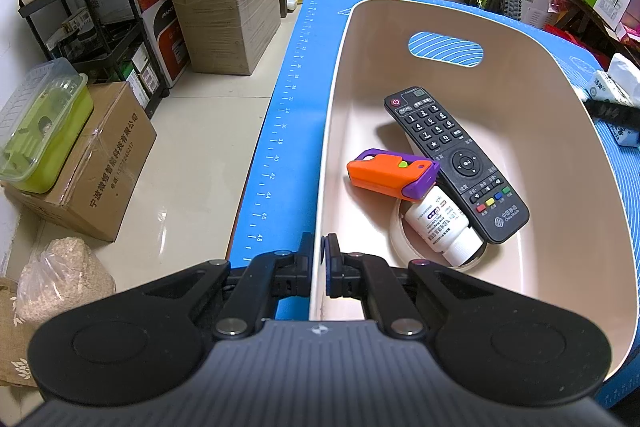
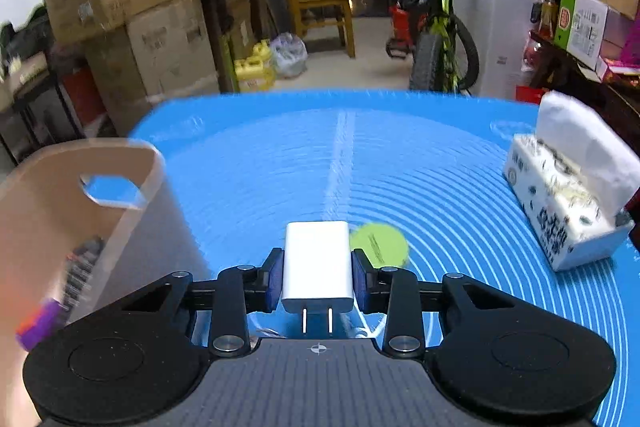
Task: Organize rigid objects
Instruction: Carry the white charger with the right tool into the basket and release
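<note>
Inside the bin (image 1: pixel 500 27), remote (image 1: pixel 452 163), orange cutter (image 1: pixel 384 175) and bottle (image 1: pixel 440 227) lie stowed; left gripper (image 1: pixel 320 251) pinches its rim. Right gripper (image 2: pixel 318 275) clamps the charger (image 2: pixel 318 263) (green disc (image 2: pixel 380 245) remains mid-mat).

The left wrist camera looks steeply down, close over the rim of the beige plastic bin (image 1: pixel 560 75) on the blue silicone mat (image 1: pixel 280 131). The right wrist camera faces forward across that mat (image 2: pixel 440 163); the bin (image 2: pixel 60 187) appears at its left.
</note>
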### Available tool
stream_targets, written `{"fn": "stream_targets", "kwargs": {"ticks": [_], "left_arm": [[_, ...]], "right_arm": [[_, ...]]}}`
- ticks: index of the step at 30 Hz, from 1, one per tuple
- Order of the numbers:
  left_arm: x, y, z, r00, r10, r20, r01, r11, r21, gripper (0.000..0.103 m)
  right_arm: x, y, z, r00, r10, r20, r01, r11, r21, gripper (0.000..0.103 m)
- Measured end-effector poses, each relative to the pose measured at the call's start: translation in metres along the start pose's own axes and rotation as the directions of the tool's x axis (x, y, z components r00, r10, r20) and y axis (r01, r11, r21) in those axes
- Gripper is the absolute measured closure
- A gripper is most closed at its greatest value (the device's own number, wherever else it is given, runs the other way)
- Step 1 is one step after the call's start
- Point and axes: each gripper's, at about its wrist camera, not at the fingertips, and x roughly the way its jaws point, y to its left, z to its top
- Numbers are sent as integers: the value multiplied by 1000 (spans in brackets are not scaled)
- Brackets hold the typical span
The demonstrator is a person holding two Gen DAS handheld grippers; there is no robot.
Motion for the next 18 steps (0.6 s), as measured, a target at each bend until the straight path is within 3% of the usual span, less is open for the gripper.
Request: {"fn": "stream_targets", "kwargs": {"ticks": [5, 9, 12, 18], "left_arm": [[0, -2, 0, 1000, 6, -1, -6, 1000, 4, 96], [0, -2, 1, 1000, 6, -1, -6, 1000, 4, 96], [0, -2, 1, 1000, 5, -1, -5, 1000, 4, 96], [0, -3, 1, 1000, 6, -1, -6, 1000, 4, 96]], "right_arm": [[-42, 27, 15, 992, 99, 82, -95, 994, -46, 60], [-65, 59, 21, 974, 207, 96, -193, 972, -133, 60], [-75, 87, 19, 960, 269, 73, -249, 946, -209, 60], [-79, 132, 1, 933, 356, -52, -353, 879, -320, 60]]}}
